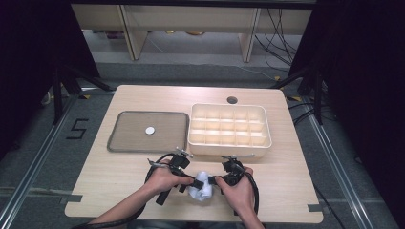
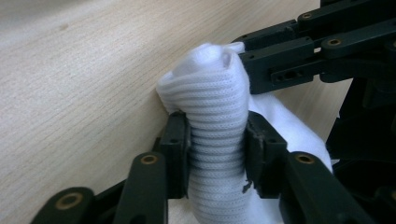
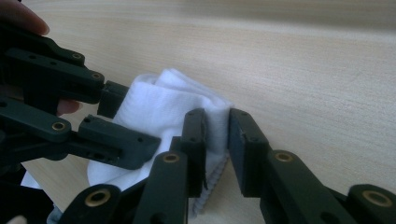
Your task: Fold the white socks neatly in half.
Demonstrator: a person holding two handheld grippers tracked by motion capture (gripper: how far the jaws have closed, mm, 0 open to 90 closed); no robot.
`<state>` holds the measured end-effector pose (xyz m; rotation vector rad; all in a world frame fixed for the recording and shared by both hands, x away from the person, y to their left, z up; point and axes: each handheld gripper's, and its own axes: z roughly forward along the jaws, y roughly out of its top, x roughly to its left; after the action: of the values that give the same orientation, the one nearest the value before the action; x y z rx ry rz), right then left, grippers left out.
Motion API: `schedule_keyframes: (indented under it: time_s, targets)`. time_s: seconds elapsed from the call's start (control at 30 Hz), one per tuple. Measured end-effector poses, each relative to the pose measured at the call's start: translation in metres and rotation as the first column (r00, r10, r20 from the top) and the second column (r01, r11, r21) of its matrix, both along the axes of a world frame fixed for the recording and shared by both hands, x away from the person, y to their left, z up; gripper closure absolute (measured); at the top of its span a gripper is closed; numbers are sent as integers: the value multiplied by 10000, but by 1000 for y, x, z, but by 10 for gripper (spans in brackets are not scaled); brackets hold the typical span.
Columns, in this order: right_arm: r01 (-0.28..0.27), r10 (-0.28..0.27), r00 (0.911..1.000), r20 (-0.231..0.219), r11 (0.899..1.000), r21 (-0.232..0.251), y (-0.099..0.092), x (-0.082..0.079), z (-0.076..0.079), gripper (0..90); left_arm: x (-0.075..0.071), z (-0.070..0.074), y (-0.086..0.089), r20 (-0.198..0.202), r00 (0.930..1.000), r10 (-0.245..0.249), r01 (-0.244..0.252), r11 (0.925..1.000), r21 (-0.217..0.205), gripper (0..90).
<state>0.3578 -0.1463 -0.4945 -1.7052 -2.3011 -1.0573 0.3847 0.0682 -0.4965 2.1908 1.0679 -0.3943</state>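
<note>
High view: one white sock [image 1: 201, 187], both grippers' jaws clamping it; one tray [image 1: 119, 143], one coin [image 1: 150, 130].

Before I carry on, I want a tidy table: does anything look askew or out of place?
Little stands out. The white sock is bunched between the left gripper and right gripper, as handled. The tray and divided box sit square. One small white disc lies alone on the tray.

We cannot identify the small white disc [image 1: 150, 130] on the grey tray [image 1: 125, 136]. The white sock [image 2: 215, 140] runs past the left gripper view's bottom edge.
</note>
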Motion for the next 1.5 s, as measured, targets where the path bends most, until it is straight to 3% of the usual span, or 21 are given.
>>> schedule_keyframes:
  time_s: [0.23, 0.27, 0.3, 0.37, 0.4, 0.47, 0.5, 0.53, 0.73, 0.77, 0.8, 0.83, 0.93, 0.97, 1.0, 1.1, 1.17, 1.23, 1.33, 1.37, 1.5]
  targets:
    - [234, -233, 9995, -208, 9997, 37, 0, -1, 2, 731, -7, 0, -1, 517, 9984, 215, -203, 9995, -245, 716]
    - [134, -134, 9999, 29, 9999, -25, -1, -1, 2, 721, -7, 0, 0, 665, 9978, 15, -6, 9999, -145, 719]
    - [243, -241, 9996, -142, 9996, 161, -1, -2, 3, 709, -9, 1, -1, 664, 9975, 254, -234, 9992, -311, 721]
    - [171, -171, 9999, 24, 9997, 173, -4, -3, 6, 676, -11, 1, 0, 822, 9961, 309, -276, 9988, -413, 726]
    - [414, -415, 9991, 94, 9991, 127, -5, -4, 8, 658, -12, 2, 0, 977, 9948, 283, -247, 9990, -379, 728]
    - [203, -220, 9972, 710, 9995, 242, -10, -4, 11, 629, -14, 2, 0, 1345, 9907, 187, -109, 9983, -580, 729]
    - [486, -498, 9963, 700, 9987, 183, -11, -5, 14, 619, -16, 5, 0, 1441, 9894, 173, -116, 9991, -400, 730]
    - [261, -272, 9935, 1104, 9996, 111, -15, -4, 15, 610, -16, 6, 1, 1557, 9877, 114, -52, 9992, -403, 730]
    - [486, -513, 9837, 1723, 9986, 200, -27, -8, 19, 596, -18, 12, 5, 2062, 9782, 238, -83, 9971, -757, 731]
    - [450, -516, 9712, 2325, 9984, 339, -32, -9, 19, 596, -19, 17, 6, 2216, 9747, 294, -146, 9976, -680, 731]
    - [613, -717, 9745, 2128, 9966, 553, -33, -13, 21, 596, -18, 18, 7, 2315, 9725, 256, -61, 9964, -846, 731]
    - [404, -465, 9639, 2623, 9988, 288, -38, -11, 19, 596, -18, 20, 8, 2381, 9707, 337, -140, 9964, -840, 731]
    - [546, -567, 9616, 2685, 9984, 155, -43, -13, 14, 595, -18, 25, 10, 2596, 9644, 501, -236, 9943, -1042, 731]
    - [636, -659, 9674, 2447, 9978, 174, -45, -15, 14, 594, -17, 27, 12, 2482, 9680, 369, -119, 9948, -1013, 731]
    - [579, -611, 9657, 2526, 9981, 201, -46, -14, 11, 594, -17, 27, 12, 2482, 9680, 369, -119, 9948, -1013, 731]
    - [697, -675, 9647, 2547, 9976, 4, -47, -15, 8, 592, -17, 32, 15, 2818, 9574, 625, -346, 9941, -1028, 730]
    - [619, -594, 9643, 2582, 9981, -15, -47, -16, 7, 593, -15, 36, 17, 2903, 9552, 571, -290, 9946, -1002, 730]
    - [554, -559, 9649, 2564, 9984, 93, -46, -17, 6, 593, -15, 40, 18, 3183, 9446, 798, -500, 9937, -1008, 730]
    - [582, -576, 9624, 2653, 9983, 54, -46, -18, 6, 593, -12, 46, 22, 3323, 9395, 830, -463, 9921, -1169, 730]
    - [642, -626, 9624, 2642, 9979, 26, -47, -18, 5, 593, -12, 48, 22, 3462, 9331, 971, -607, 9916, -1145, 730]
    - [612, -608, 9640, 2589, 9981, 65, -48, -18, 6, 597, -12, 53, 24, 3574, 9287, 989, -555, 9900, -1299, 729]
